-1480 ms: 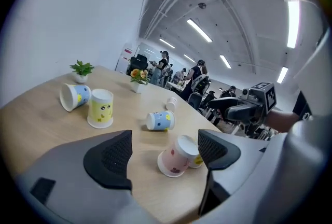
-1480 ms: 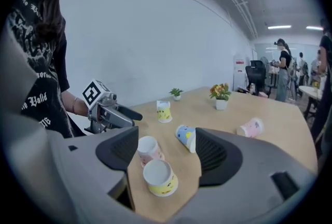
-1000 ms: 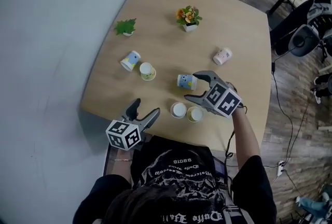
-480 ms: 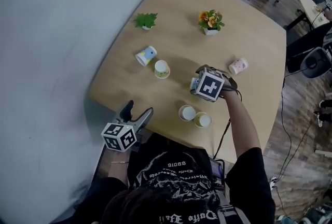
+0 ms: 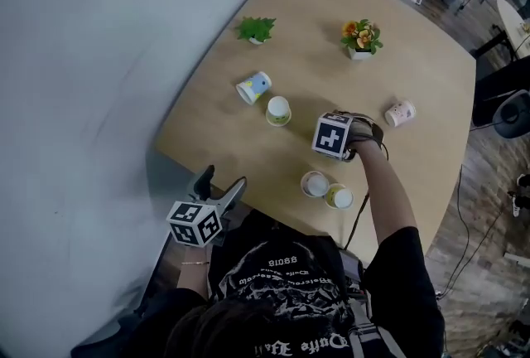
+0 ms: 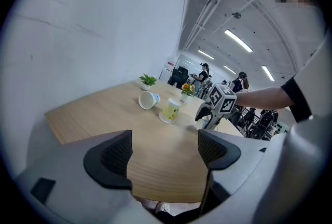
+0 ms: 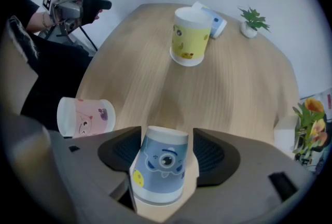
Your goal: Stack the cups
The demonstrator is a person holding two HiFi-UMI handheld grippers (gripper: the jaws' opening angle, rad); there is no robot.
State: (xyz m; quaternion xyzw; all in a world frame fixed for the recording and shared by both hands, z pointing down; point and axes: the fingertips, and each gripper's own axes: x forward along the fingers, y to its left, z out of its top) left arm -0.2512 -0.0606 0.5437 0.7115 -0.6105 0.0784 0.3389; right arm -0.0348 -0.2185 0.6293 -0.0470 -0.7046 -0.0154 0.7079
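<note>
A blue cartoon cup (image 7: 161,171) lies between the jaws of my right gripper (image 7: 166,145), narrow end pointing away. The jaws are closing round it, and I see no firm press. In the head view this gripper's marker cube (image 5: 334,135) covers that cup at the table's middle. Ahead of it a yellow cup (image 7: 190,36) (image 5: 279,110) stands upside down, with a blue-and-white cup (image 5: 253,88) on its side behind. A pink cup (image 5: 400,113) lies at the right. Two cups (image 5: 315,184) (image 5: 339,197) stand near the front edge. My left gripper (image 5: 222,180) (image 6: 166,148) is open and empty off the table's near-left corner.
A small green plant (image 5: 257,28) and a flower pot (image 5: 361,36) stand at the wooden table's (image 5: 414,58) far side. A pink-printed cup (image 7: 85,115) shows left of the right jaws. A grey wall runs along the left; chairs and people are beyond the table.
My right gripper has moved forward over the blue cup, which now sits between its jaws. The left gripper has kept its place by the front edge.
</note>
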